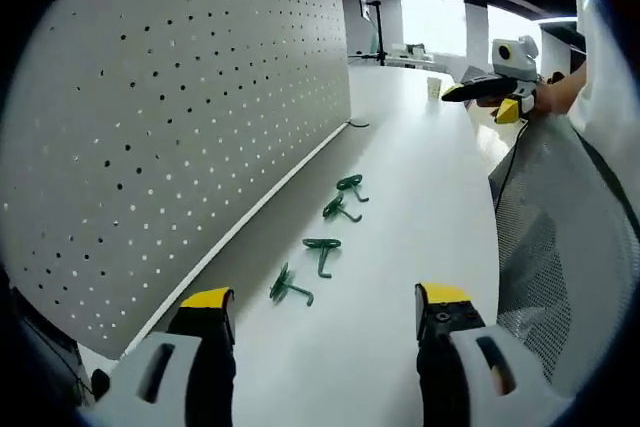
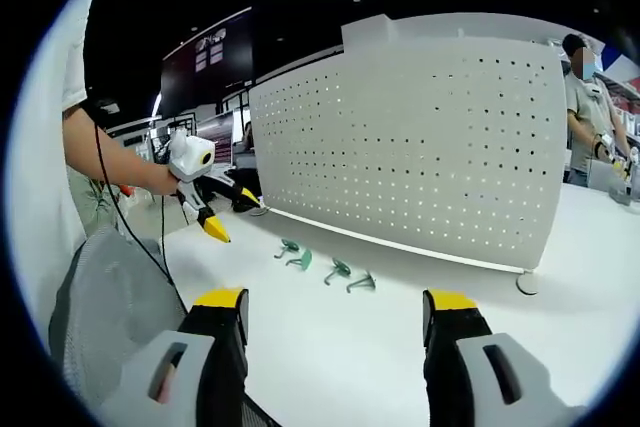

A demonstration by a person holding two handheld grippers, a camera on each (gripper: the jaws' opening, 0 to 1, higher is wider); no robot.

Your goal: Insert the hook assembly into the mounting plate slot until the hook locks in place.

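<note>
**Hooks on the table, claws apart**

We see four green hooks (image 1: 322, 252) lying in a row on the white table (image 1: 420, 177), near the foot of the pegboard (image 1: 180, 117). Our left gripper (image 1: 325, 312) and right gripper (image 2: 335, 317) are both spread wide and hold nothing.

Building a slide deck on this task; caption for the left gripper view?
Open left tongs face four green hooks lying on a white table beside a pegboard.

Both hand-held grippers, left (image 1: 325, 312) and right (image 2: 335, 317), gape wide, holding nothing.
</note>
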